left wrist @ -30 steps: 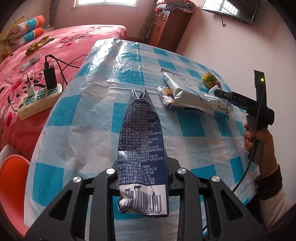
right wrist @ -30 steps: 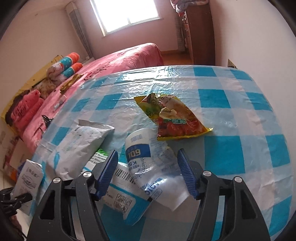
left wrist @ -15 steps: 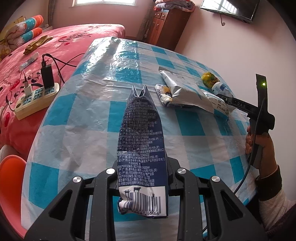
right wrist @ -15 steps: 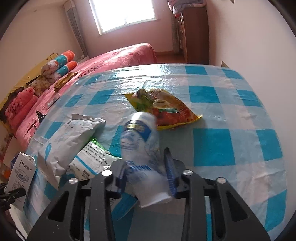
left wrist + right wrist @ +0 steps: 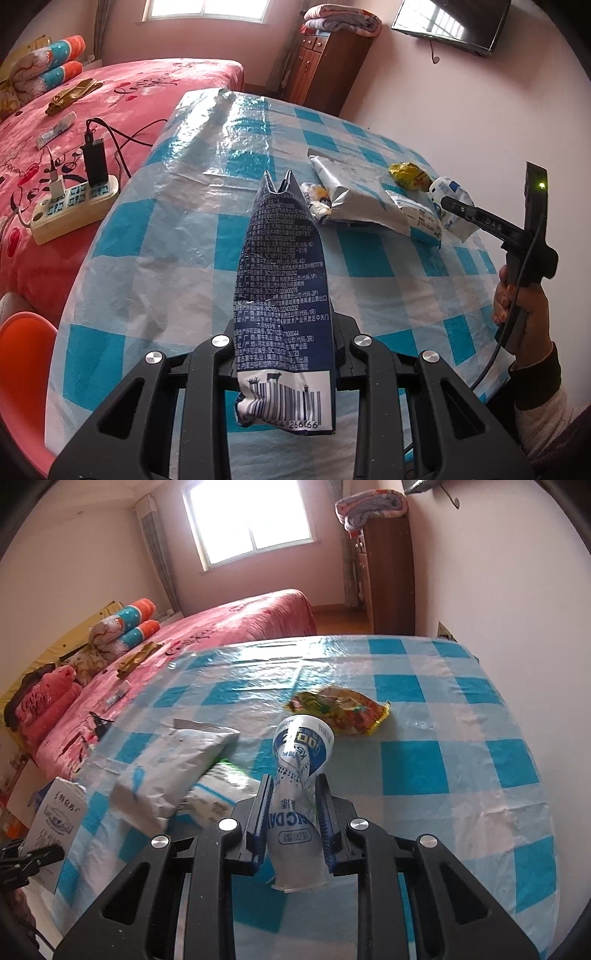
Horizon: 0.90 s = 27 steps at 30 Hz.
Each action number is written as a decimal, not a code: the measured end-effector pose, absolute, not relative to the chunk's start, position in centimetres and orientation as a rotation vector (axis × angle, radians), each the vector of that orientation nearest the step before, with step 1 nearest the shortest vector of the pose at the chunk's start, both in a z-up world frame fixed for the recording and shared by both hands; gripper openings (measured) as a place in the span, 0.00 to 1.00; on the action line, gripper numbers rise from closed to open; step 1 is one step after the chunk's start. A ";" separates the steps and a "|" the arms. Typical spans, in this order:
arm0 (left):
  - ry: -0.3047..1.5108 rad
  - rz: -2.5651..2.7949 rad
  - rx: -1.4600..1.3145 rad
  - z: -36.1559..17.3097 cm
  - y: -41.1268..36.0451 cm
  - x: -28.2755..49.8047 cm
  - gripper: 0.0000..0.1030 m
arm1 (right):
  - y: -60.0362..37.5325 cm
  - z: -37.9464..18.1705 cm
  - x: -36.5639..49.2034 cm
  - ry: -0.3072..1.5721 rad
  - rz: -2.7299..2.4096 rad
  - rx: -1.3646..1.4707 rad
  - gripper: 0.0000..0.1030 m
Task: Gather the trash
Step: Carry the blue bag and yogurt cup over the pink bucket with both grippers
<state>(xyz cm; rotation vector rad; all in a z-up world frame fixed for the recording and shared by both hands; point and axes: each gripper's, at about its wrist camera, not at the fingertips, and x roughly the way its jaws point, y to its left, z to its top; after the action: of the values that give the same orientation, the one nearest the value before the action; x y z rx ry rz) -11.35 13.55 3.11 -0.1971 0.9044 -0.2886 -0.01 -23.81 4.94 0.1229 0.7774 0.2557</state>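
Left wrist view: the left gripper (image 5: 284,354) is clenched on one dark blue milk pouch (image 5: 282,295), which stands up between the jaws over the near edge of the table (image 5: 155,240). The pouch bears dense white small print and, at its lower white end, a barcode with the digits "266166" readable. Toward the table's far right corner lie four more pieces of trash on the blue-and-white checked cloth: one silver bag (image 5: 354,188), one white-and-yellow wrapper (image 5: 314,199) tucked at its left end, one white-and-blue packet (image 5: 413,214) and one crumpled yellow wrapper (image 5: 408,175). At the right edge a hand (image 5: 517,299) carries the right gripper (image 5: 448,202), lettered "DAS", which grasps one white-and-blue cup (image 5: 452,201). On the pink bed to the left lies one power strip (image 5: 70,210) with two plugs in it.

Right wrist view: the right gripper (image 5: 293,814) is closed on the single cup (image 5: 301,771), squeezed flat in the middle and held clear of the cloth; its print reads upside down, with "600" and Latin letters legible. Beyond it, near the middle of the surface, lies one yellow-and-red snack bag (image 5: 343,709). Toward the left edge lie one silver bag (image 5: 173,764) and, partly under it, one white packet (image 5: 218,790). At the far left, off the table's edge, one white carton (image 5: 55,819) with handwriting-style characters shows.
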 end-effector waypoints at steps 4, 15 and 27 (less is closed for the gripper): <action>0.884 -0.284 -0.208 3.5 14.4 -11.9 0.29 | -22.4 6.1 -1.2 0.765 0.305 0.125 0.24; 0.852 -0.191 -0.258 3.8 18.9 -14.2 0.29 | -12.1 8.4 -4.2 0.794 0.606 0.110 0.24; 0.871 0.048 -0.351 1.5 28.4 -18.6 0.29 | 4.8 7.5 -8.8 0.890 0.975 -0.059 0.24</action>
<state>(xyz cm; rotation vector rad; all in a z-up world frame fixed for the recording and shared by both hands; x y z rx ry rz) -18.57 28.42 1.46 -0.3508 0.8705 0.0475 -8.84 4.80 7.53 -0.0593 0.8895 0.9753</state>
